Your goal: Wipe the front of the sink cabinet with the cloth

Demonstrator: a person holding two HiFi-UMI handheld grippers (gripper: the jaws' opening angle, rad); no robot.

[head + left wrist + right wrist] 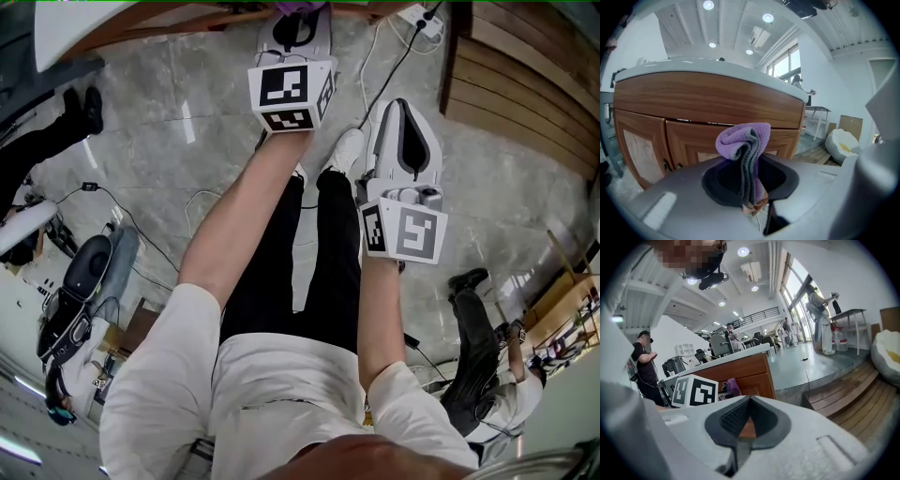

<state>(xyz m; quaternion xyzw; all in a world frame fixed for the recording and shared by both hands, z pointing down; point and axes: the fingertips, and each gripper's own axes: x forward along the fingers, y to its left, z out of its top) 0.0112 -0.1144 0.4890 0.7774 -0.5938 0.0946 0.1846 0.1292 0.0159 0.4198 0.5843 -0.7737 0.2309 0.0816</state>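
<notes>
A purple cloth (pixel 743 140) with a grey inner fold is bunched upright between the jaws of my left gripper (pixel 750 161), which is shut on it. Just ahead is the wooden sink cabinet (pixel 693 105) with two door panels under a white top; I cannot tell whether the cloth touches it. In the head view the left gripper (pixel 298 14) reaches toward the cabinet's edge (pixel 178 21), purple cloth (pixel 302 6) at its tip. My right gripper (pixel 401 108) hangs lower, over the floor, jaws shut and empty. From the right gripper (pixel 749 404) I see the cabinet (pixel 750 369) and cloth (pixel 732 386).
Cables and a power strip (pixel 419 17) lie on the grey floor. Wooden steps (pixel 525 84) rise at the right. A beanbag (pixel 843 140) sits beyond the cabinet. People stand at the left (pixel 37 141) and lower right (pixel 483 366). Equipment (pixel 84 272) stands at my left.
</notes>
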